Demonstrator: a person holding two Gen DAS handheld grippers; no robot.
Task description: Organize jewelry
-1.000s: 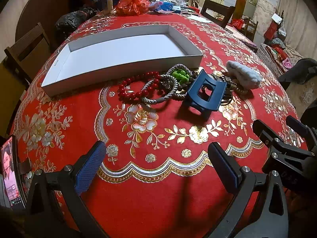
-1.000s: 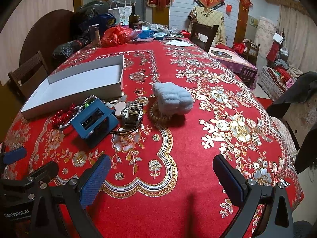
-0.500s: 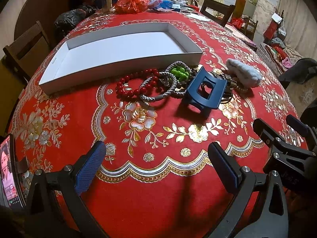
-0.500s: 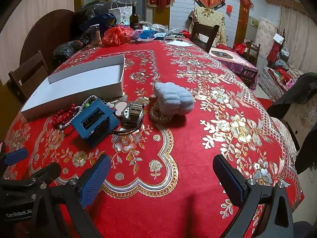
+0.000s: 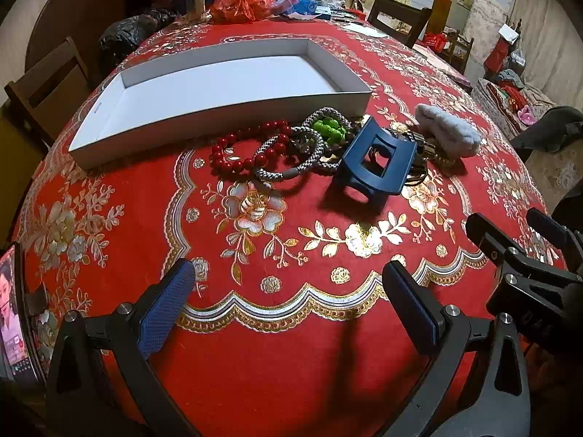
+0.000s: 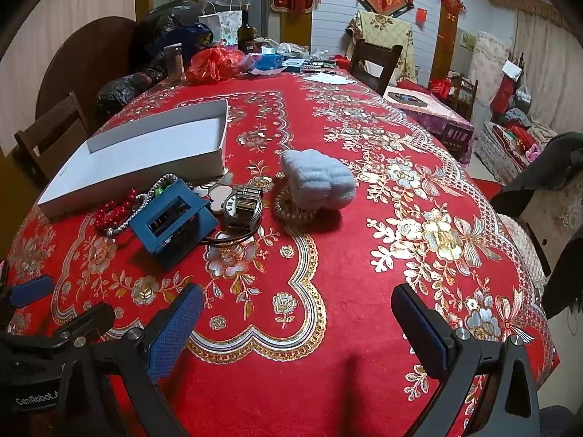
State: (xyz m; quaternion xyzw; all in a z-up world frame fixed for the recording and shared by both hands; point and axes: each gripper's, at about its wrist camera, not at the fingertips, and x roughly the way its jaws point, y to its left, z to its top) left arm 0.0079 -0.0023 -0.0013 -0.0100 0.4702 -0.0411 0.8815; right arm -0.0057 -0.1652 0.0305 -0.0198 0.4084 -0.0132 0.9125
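Observation:
An empty white box (image 5: 226, 83) (image 6: 145, 149) lies on the red tablecloth. In front of it sits a pile: a red bead bracelet (image 5: 240, 149) (image 6: 113, 211), a grey braided bracelet (image 5: 288, 160), green beads (image 5: 329, 127), a blue claw hair clip (image 5: 375, 160) (image 6: 171, 218), a wristwatch (image 6: 242, 205), a coiled beaded strand (image 6: 288, 211) and a pale blue fluffy scrunchie (image 5: 446, 131) (image 6: 317, 178). My left gripper (image 5: 291, 306) is open near the table's front edge, well short of the pile. My right gripper (image 6: 298, 324) (image 5: 517, 233) is open too, to the right of the left one, holding nothing.
A phone (image 5: 14, 313) with a lit screen stands at the front left. Bags, a bottle (image 6: 246, 34) and a jar (image 6: 175, 62) crowd the far end of the table. Wooden chairs (image 6: 375, 62) (image 5: 47, 83) stand at the far side and left.
The left gripper has edged forward a little, so the box and pile sit slightly lower and nearer in its view. The right gripper has barely moved. Both stay open.

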